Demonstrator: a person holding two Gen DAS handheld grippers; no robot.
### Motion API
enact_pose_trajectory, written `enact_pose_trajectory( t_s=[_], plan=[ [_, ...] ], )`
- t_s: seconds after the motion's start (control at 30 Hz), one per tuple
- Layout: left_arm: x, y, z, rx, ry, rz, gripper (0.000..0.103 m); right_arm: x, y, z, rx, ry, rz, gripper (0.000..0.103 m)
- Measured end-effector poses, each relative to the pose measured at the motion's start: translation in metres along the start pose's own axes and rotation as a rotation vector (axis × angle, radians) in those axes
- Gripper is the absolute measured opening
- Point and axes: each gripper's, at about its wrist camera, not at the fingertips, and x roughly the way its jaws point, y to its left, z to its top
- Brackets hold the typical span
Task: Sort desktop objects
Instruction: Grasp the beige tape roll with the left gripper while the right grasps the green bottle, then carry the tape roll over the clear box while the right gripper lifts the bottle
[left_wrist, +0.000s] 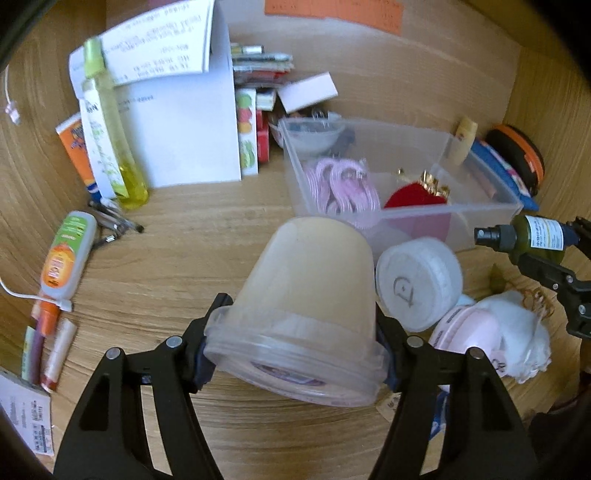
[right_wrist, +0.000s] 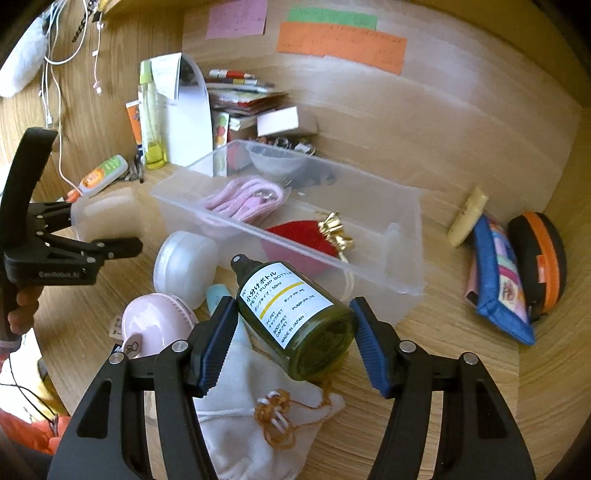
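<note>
The right gripper (right_wrist: 291, 332) is clamping a green pump bottle (right_wrist: 295, 314) (nozzle toward 11 o'clock), the clear bin (right_wrist: 402, 273) lying at 12, while the left gripper (left_wrist: 295, 343) is gripping a tub (left_wrist: 306, 295).

Warm, fairly bright indoor light falls evenly over the wooden desk (left_wrist: 177, 266), leaving only soft shadows. Both fisheye views bend strongly toward the edges, with dark vignetted corners. The papers (left_wrist: 159, 48) in the left wrist view look smeared, and the clear bin (right_wrist: 406, 236) shows faint pale glare.
</note>
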Motion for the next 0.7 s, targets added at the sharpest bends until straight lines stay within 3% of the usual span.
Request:
enact_pose_trajectory(
  t_s=[0.7],
  plan=[
    [-0.037,-0.017,0.059,0.051,-0.144,0.012,0.068,-0.036,-0.03,0.037,0.005,-0.136,-0.063,0.058]
  ],
)
